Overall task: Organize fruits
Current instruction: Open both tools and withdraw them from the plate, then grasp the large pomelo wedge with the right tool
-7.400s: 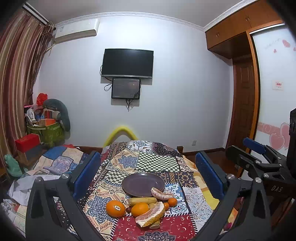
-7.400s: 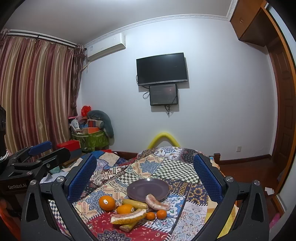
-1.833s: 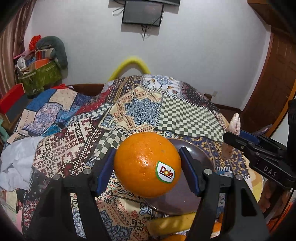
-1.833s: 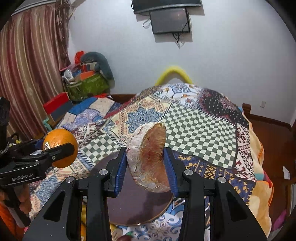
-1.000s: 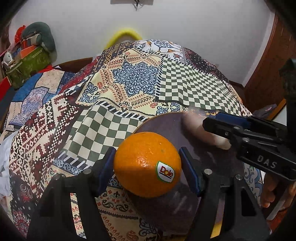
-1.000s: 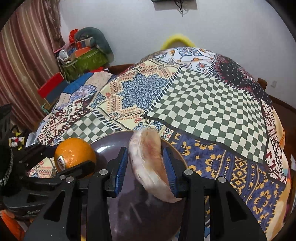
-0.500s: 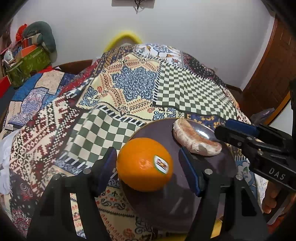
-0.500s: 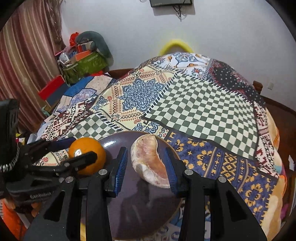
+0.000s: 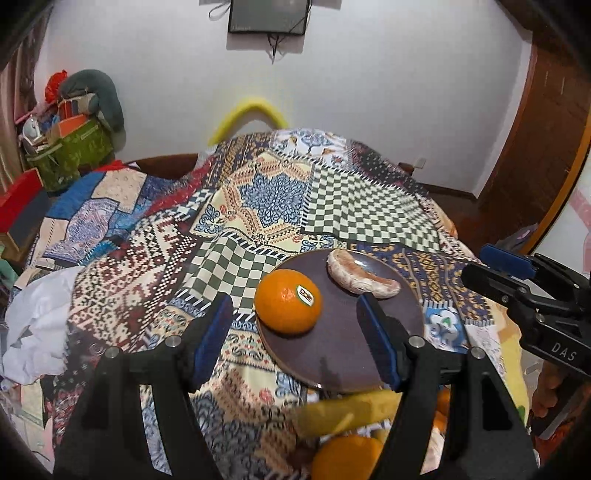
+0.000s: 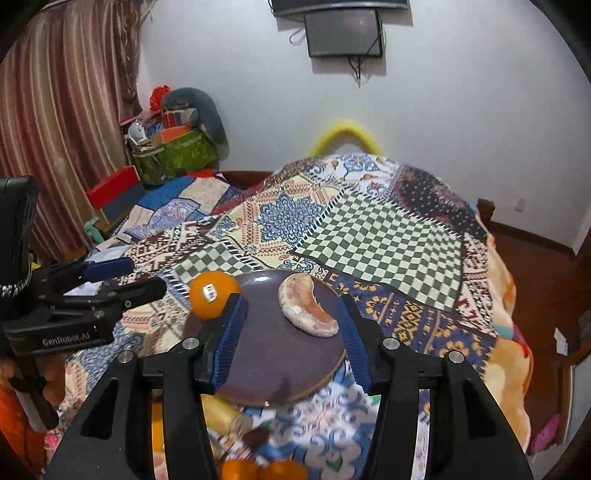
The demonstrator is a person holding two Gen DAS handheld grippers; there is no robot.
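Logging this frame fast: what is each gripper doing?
Left gripper: open, orange released on the plate.
Right gripper: just opened, holding nothing.

My view: patchwork quilt (image 9: 273, 195) mid-frame. Small wall screen (image 10: 343, 33) top centre. Striped curtain (image 10: 62, 110) upper left. Green bin (image 9: 70, 147) and red box (image 10: 114, 188) left. Yellow foam arch (image 9: 247, 114) behind quilt.

Bright orange on the orange (image 9: 288, 301), with a small white sticker. Dark purple-brown on the plate (image 9: 343, 354). Pale cream with a pinkish-brown cut face on the pomelo wedge (image 9: 360, 278). Patchwork on the tablecloth (image 9: 266, 199): green-and-white checks, a blue floral medallion on cream, maroon-and-white geometric panels. Black with blue pads on the left gripper (image 9: 295, 332) and right gripper (image 10: 290, 328). Yellow on the banana (image 9: 343, 410).
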